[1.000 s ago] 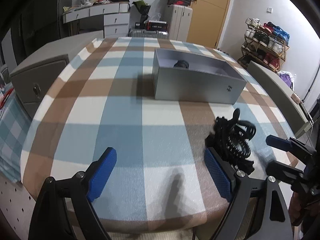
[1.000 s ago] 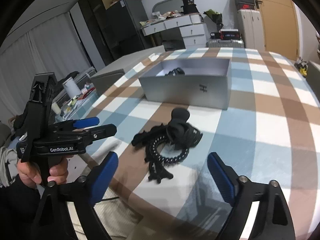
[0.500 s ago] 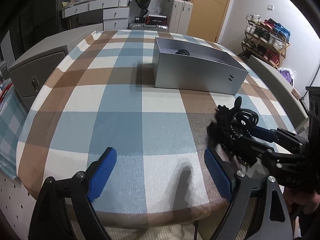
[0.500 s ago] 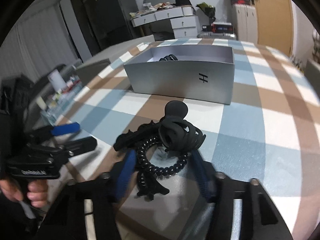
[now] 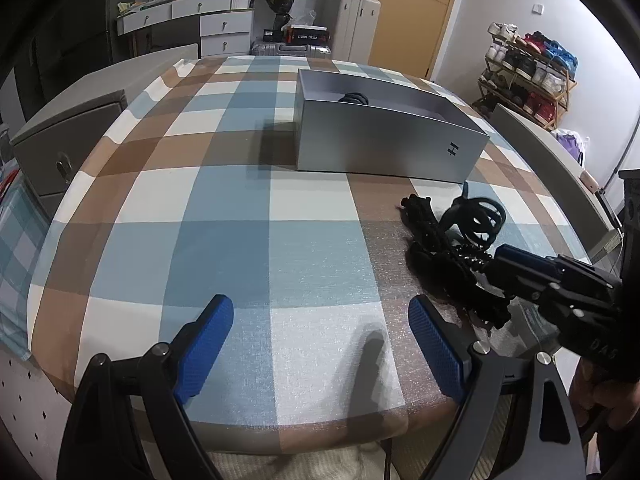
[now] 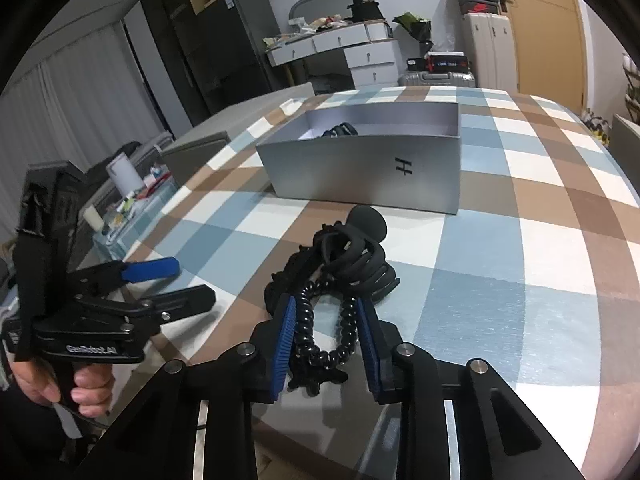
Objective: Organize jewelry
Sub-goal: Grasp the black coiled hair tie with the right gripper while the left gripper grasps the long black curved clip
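A pile of black hair accessories lies on the checked tablecloth: a coiled hair tie (image 6: pixel 324 328), a claw clip (image 6: pixel 356 256) and other black pieces (image 5: pixel 444 248). My right gripper (image 6: pixel 326 332) has closed in on the coiled hair tie, its blue pads touching both sides. It also shows in the left wrist view (image 5: pixel 516 272). My left gripper (image 5: pixel 320 344) is open and empty near the table's front edge, left of the pile. An open grey box (image 5: pixel 384 148) with one black item (image 6: pixel 340 130) inside stands behind the pile.
The checked tablecloth (image 5: pixel 224 208) covers a round table. A grey cabinet (image 5: pixel 60 148) stands at the left. A shoe rack (image 5: pixel 528 76) stands far right. Drawers and suitcases stand at the back.
My right gripper moved forward over the pile and closed its jaws onto the coiled hair tie. My left gripper stayed open and barely moved.
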The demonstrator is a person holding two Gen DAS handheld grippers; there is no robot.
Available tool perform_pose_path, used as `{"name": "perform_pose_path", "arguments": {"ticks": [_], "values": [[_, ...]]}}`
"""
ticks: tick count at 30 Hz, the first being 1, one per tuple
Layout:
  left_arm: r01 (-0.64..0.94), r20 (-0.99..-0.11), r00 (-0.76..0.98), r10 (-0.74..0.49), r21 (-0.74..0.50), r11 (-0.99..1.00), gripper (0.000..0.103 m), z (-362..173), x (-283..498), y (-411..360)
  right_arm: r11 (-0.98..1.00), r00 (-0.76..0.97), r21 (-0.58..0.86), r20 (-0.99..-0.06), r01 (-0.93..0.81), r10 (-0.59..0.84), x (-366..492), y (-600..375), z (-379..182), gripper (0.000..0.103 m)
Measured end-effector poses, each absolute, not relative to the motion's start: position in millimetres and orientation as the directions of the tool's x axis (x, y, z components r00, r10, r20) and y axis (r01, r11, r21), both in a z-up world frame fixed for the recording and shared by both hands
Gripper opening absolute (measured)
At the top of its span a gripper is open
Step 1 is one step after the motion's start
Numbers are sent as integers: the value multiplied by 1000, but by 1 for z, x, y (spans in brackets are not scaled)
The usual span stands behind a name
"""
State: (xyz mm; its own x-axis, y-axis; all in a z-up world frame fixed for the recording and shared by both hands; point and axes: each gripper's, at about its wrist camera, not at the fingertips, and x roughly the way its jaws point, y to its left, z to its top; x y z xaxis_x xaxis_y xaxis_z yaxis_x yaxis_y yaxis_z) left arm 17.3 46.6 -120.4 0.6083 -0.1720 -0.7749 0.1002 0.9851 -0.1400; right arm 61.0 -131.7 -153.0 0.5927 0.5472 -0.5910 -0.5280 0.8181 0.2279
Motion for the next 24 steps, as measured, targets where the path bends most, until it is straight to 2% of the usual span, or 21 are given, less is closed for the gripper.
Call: {"name": "perform_pose_path", "arguments": {"ticks": [1,14,20,24], "values": [[101,-776,607,-172,-139,985,86,-120,18,46,811,588,237,-586,-534,558,61,-132,-153,8],[114,-791,590,-162,-117,987,86,-121,25,35,811,545,260,-630,-524,553,67,-141,-165,11],[125,-791,591,-158,-104,987,86,-116,32,34,825,570,111,-671,-554,474,64,-121,-161,8],[182,-800,554,-229,-153,971,86,-109,46,29,823,568,149,-656,-548,497,65,-129,-157,8]]}}
